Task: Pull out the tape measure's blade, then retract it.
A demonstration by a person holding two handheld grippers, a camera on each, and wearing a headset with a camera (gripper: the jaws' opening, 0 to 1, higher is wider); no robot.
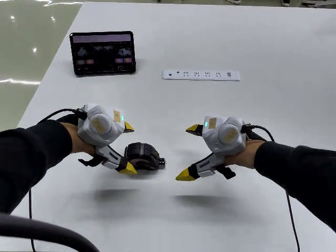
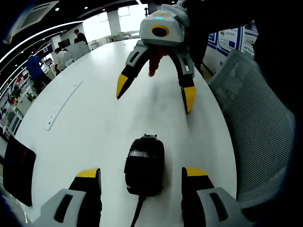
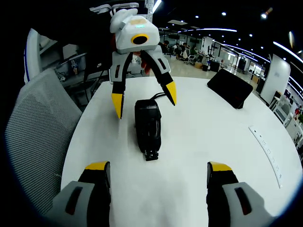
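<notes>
On the white bench [image 1: 262,37], the tape [image 1: 144,156] lies between the left gripper's [image 1: 128,148] spread fingers [image 1: 126,168], which straddle it without clamping, while the right gripper [image 1: 188,152] hangs near, fingers likewise apart and aimed at the blade tab [image 1: 161,163]. It looks black, rounded and smooth on a slick top, so a loose hold could let it twist or slide when pulled. That small tab may slip from hard, yellow-tipped fingers, snapping the blade back.
</notes>
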